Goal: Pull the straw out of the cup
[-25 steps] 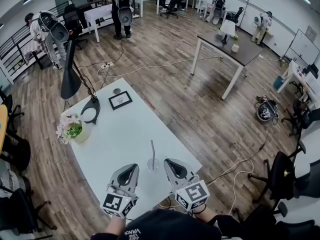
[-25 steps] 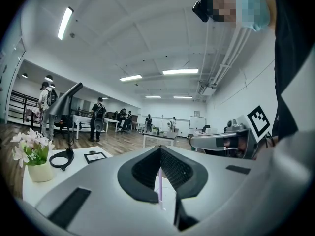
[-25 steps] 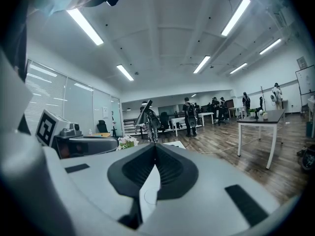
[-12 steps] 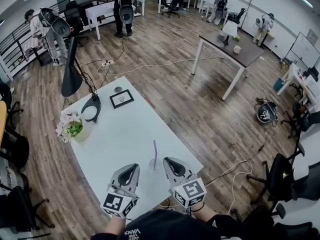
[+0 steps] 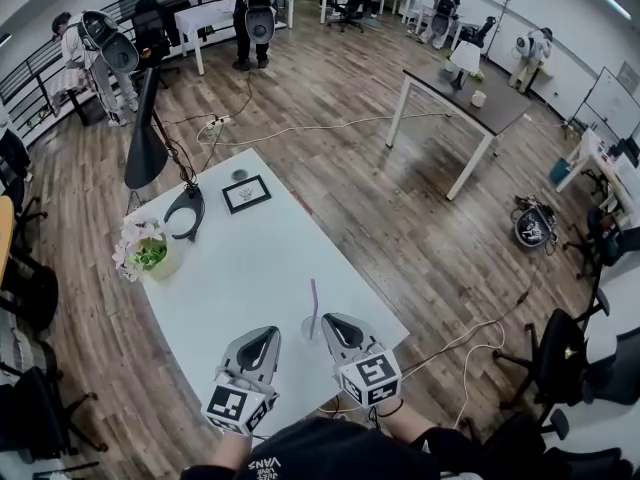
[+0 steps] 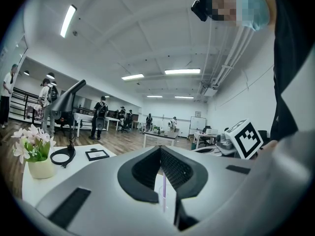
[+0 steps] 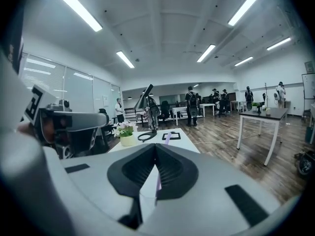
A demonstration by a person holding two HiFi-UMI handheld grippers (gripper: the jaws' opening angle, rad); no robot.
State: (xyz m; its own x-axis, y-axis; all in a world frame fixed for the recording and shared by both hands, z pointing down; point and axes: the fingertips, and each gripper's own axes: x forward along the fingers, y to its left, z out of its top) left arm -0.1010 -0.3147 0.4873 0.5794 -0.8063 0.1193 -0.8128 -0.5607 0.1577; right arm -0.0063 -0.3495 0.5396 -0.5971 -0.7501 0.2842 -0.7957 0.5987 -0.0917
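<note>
Desk point(image 5: 230, 268) is bearing a light cup point(image 5: 310, 327); my left claw point(image 5: 268, 331) and right claw point(image 5: 326, 319), both closed, are flanking its straw point(image 5: 313, 296), risking toppling it.

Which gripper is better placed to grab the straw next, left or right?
Right: the right gripper sits tip-first beside the cup and straw; the left gripper is farther off. Both look shut.

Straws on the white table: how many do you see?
1. The straw stands in the clear cup near the table's front edge, beside the right tool. None seems hidden.
</note>
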